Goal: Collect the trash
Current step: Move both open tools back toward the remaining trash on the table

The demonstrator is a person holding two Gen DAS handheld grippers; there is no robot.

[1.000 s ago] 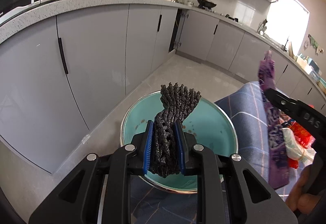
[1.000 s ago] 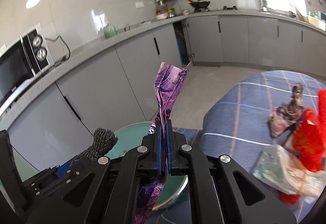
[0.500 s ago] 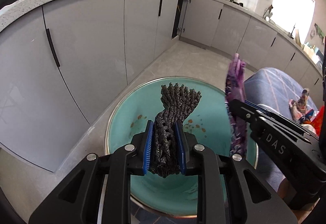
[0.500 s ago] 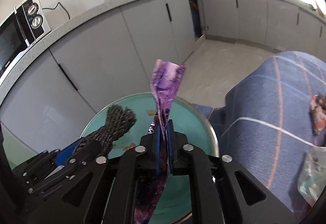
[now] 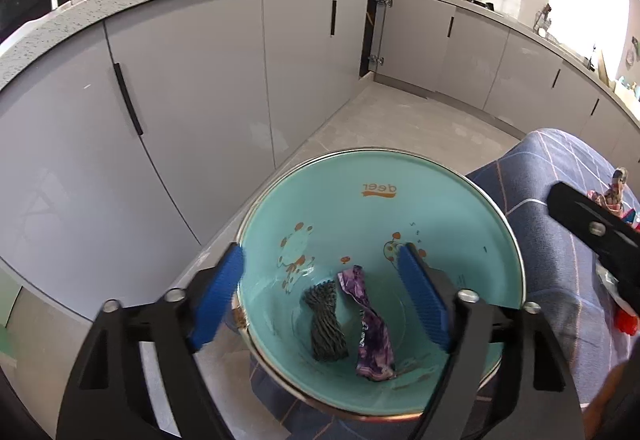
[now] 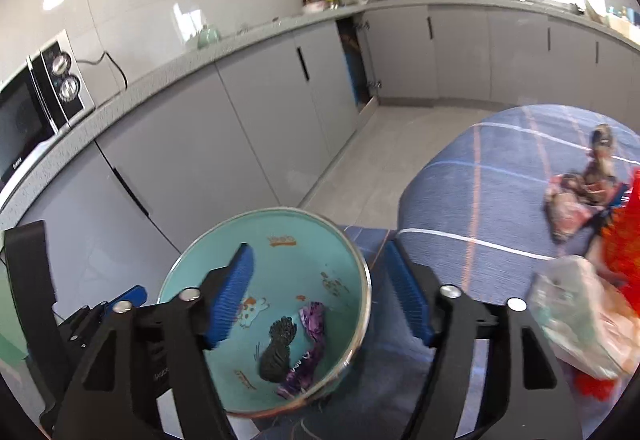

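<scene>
Both the left gripper point(image 5: 320, 296) and right gripper point(image 6: 320, 296) hover with jaws released above a teal bowl point(image 5: 460, 208), where black mesh scrap point(image 5: 326, 320) and purple wrapper point(image 5: 372, 328) lie side by side.

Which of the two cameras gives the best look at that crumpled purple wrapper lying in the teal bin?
The left wrist view: the crumpled purple wrapper lies large and unblocked on the floor of the teal bin, beside the dark grey mesh scrap. The right wrist view shows it too, but smaller, near the bin's wall.
</scene>
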